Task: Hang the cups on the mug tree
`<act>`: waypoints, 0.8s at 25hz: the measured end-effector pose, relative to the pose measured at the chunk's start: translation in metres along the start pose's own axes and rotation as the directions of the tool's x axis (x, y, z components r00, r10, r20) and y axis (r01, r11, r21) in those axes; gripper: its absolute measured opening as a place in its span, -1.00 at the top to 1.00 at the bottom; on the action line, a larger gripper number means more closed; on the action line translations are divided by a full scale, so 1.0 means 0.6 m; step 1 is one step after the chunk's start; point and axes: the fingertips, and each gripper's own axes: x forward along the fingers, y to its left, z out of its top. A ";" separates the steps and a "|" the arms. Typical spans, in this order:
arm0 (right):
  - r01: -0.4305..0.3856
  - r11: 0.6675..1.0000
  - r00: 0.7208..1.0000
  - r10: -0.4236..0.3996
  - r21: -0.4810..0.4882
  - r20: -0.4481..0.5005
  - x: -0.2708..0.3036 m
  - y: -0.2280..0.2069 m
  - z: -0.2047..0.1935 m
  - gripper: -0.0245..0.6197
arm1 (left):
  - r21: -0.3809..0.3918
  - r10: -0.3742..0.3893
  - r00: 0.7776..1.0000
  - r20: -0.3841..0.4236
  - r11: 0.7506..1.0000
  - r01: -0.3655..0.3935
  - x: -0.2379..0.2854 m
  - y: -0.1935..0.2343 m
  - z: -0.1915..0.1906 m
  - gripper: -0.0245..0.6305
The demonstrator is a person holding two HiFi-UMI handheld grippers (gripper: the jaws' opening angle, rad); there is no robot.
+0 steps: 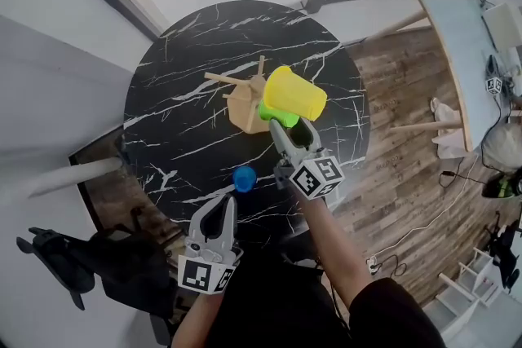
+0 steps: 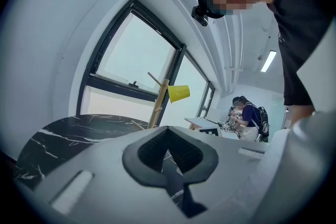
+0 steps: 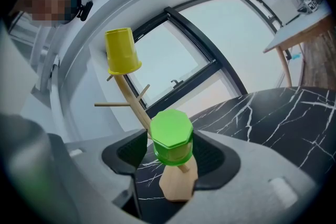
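A wooden mug tree [image 1: 245,106] stands near the middle of the round black marble table [image 1: 179,134]. A yellow cup [image 1: 295,94] hangs upside down on its top peg. A green cup [image 3: 171,136] sits on a lower peg, between the jaws of my right gripper [image 1: 289,129]. Those jaws stand wide and a gap shows beside the cup. A blue cup [image 1: 244,178] stands on the table near the front edge. My left gripper [image 1: 218,208] hovers just below it, shut and empty. In the left gripper view the mug tree [image 2: 159,102] and yellow cup [image 2: 179,93] lie far ahead.
A light wooden-legged table [image 1: 457,53] stands to the right on the plank floor. A dark bag [image 1: 73,257] lies at the lower left. Windows and a white wall run behind the round table. A person [image 2: 247,118] sits at a far desk.
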 end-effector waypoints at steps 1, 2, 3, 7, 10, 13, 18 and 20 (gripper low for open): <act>-0.002 1.000 1.000 0.002 0.000 -0.002 -0.001 -0.001 -0.001 0.12 | -0.001 0.003 1.000 -0.001 1.000 -0.003 0.000 -0.001 -0.001 0.93; -0.004 1.000 1.000 0.004 0.000 -0.004 -0.002 -0.002 -0.001 0.11 | -0.001 0.006 1.000 -0.002 1.000 -0.006 0.000 -0.002 -0.003 0.93; -0.006 1.000 1.000 0.006 -0.002 -0.007 -0.004 -0.003 -0.002 0.10 | -0.002 0.009 1.000 -0.002 1.000 -0.009 0.000 -0.003 -0.003 0.93; -0.009 1.000 1.000 0.009 -0.012 -0.015 -0.010 -0.006 0.004 0.08 | -0.001 0.020 1.000 0.004 1.000 -0.020 0.001 -0.012 -0.001 0.93; -0.006 1.000 1.000 0.006 -0.012 -0.015 -0.016 -0.010 0.012 0.08 | -0.002 0.028 1.000 0.014 1.000 -0.028 0.004 -0.019 0.004 0.93; -0.006 1.000 1.000 0.005 -0.023 -0.023 -0.026 -0.013 0.020 0.08 | -0.007 0.039 0.999 0.028 0.999 -0.039 0.005 -0.026 0.009 0.93; -0.003 0.999 0.999 0.002 -0.052 -0.039 -0.048 -0.018 0.039 0.08 | -0.020 0.067 0.996 0.054 0.998 -0.066 0.006 -0.036 0.018 0.93; -0.006 0.998 0.999 0.002 -0.066 -0.052 -0.060 -0.020 0.047 0.08 | -0.026 0.083 0.994 0.064 0.996 -0.081 0.005 -0.042 0.021 0.93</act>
